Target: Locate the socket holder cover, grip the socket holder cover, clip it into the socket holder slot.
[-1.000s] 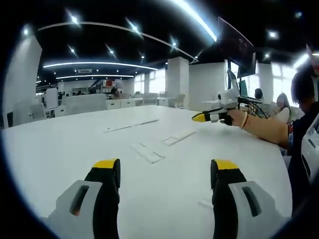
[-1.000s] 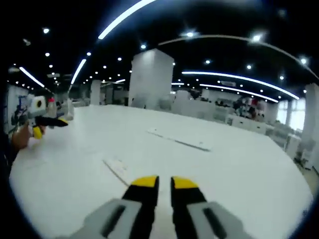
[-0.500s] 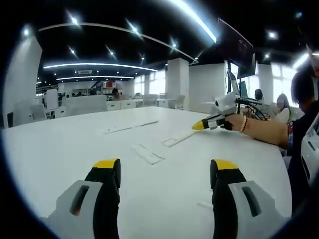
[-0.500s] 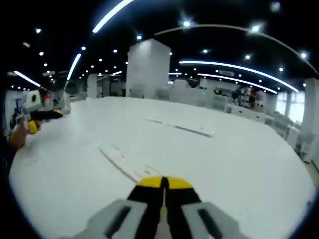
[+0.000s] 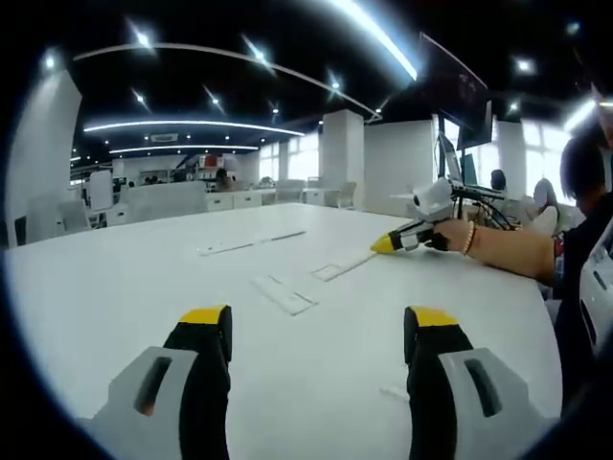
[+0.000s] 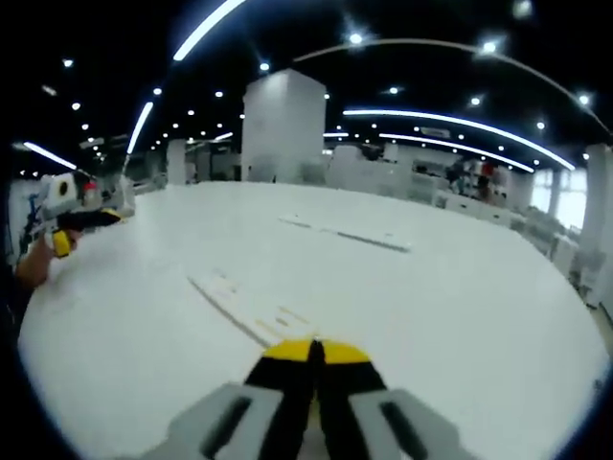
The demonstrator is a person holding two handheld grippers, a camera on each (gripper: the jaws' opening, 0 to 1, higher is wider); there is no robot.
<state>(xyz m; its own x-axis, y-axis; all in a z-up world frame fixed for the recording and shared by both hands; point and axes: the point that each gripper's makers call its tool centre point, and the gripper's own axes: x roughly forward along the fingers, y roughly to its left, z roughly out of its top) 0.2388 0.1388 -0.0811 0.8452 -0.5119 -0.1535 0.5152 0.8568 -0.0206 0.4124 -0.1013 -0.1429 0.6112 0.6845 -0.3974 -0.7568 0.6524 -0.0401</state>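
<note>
My left gripper [image 5: 318, 321] hovers low over the white table [image 5: 115, 287], open and holding nothing. Ahead of it lie flat white socket holder parts: a short strip [image 5: 283, 294], a second strip [image 5: 340, 268] and a long thin one [image 5: 251, 242] farther back. My right gripper [image 5: 385, 243] enters from the right with its tip down at the second strip's end. In the right gripper view the right gripper [image 6: 314, 353] is shut, and a white strip with cut-outs [image 6: 251, 311] runs up to its tips. Whether the strip is pinched is hidden.
Another long white strip [image 6: 350, 235] lies farther out on the table. The left gripper [image 6: 72, 222] and a hand show at the far left. A person's forearm [image 5: 508, 251] reaches in at the right table edge, and desks and pillars stand behind.
The right gripper's jaws have gone from slightly apart to shut, and it has dropped forward to the near end of the white strip. The left gripper has stayed still and open.
</note>
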